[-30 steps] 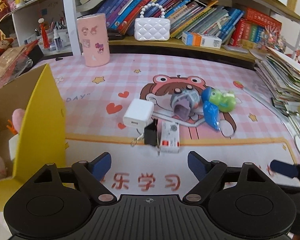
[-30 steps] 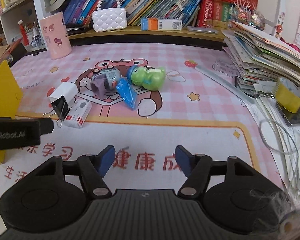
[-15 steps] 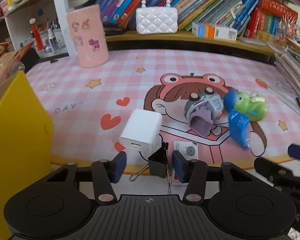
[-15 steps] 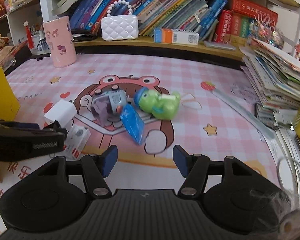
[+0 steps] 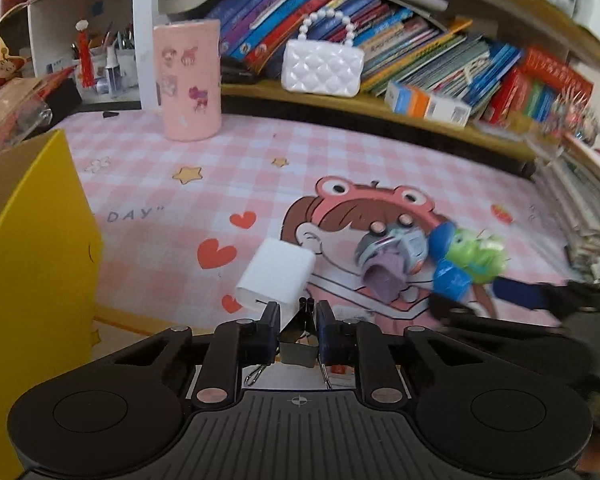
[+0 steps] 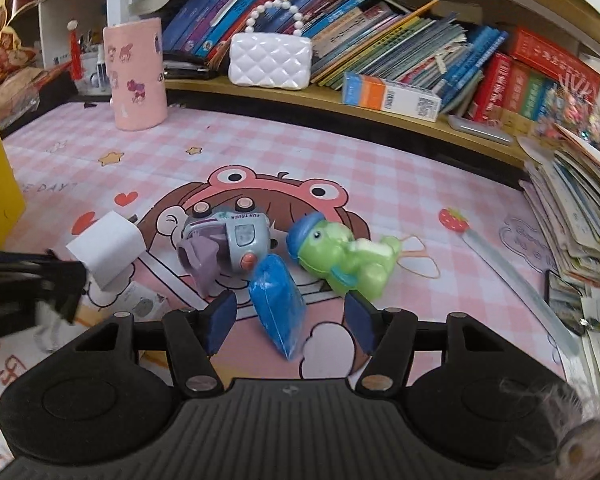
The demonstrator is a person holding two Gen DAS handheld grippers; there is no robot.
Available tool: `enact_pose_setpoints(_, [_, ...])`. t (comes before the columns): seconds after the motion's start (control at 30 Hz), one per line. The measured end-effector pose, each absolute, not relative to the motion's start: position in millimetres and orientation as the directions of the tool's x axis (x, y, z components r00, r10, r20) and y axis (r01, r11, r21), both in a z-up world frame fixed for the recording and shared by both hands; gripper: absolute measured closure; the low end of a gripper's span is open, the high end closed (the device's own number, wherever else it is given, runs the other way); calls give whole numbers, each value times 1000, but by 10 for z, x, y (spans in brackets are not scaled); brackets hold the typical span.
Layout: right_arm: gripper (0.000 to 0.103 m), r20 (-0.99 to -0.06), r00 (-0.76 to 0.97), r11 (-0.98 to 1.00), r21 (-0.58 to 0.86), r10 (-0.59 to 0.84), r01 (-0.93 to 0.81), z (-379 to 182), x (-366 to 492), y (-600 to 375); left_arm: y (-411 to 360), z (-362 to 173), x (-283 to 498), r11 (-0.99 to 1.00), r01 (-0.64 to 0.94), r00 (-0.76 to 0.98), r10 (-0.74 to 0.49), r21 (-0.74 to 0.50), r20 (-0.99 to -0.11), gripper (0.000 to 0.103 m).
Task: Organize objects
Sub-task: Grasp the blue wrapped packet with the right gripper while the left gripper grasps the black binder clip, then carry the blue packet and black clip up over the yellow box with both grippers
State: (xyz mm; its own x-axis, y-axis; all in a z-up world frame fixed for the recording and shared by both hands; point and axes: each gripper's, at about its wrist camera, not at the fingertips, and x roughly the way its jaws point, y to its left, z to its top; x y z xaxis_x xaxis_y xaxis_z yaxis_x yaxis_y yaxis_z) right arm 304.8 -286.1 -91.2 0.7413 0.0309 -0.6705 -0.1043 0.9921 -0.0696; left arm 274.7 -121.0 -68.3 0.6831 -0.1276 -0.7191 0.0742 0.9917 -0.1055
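Left gripper (image 5: 297,326) clenched on the black binder clip (image 5: 298,344) near the mat's (image 5: 340,160) front edge, just beside the white charger (image 5: 275,274). Right gripper (image 6: 285,320) released, its fingers straddling the blue packet (image 6: 277,302). Risk: the clip's narrow body may twist free on lifting, or its wire handles may snag the charger. The yellow box (image 5: 35,264) at the left edge holds items only partly visible.

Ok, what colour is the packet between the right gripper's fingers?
Bright blue; the packet shows best in the right wrist view.
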Motion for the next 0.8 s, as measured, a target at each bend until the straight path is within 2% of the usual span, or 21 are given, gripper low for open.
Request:
enact_pose_setpoints(0.1, [61, -692, 722, 991, -75, 31, -114, -984, 3146, -2836, -1199, -613, 2686, 991, 74, 682, -134, -114, -719, 86])
enact_pose_setpoints(0.13, [70, -696, 717, 991, -67, 37, -117, -1002, 3161, -2838, -1193, -597, 2661, 991, 71, 682, -134, -117, -719, 86])
enact_pose_setpoints(0.17, [76, -699, 714, 991, -60, 43, -119, -1013, 3161, -2840, -1181, -588, 2645, 990, 67, 681, -134, -122, -720, 86])
enact_pose_setpoints(0.43, [77, -684, 723, 993, 19, 97, -116, -797, 2918, -2865, -1090, -471, 2408, 988, 60, 686, -142, -140, -713, 86])
enact_pose_setpoints(0.63, [77, -711, 683, 986, 107, 166, -128, -592, 2512, -2824, -1007, -384, 2158, 984, 74, 687, -169, -164, -707, 86])
enact_pose_setpoints(0.8, [77, -734, 645, 976, 118, 211, -185, -501, 2127, -2653, -914, -312, 1938, 978, 82, 691, -193, -190, -696, 86])
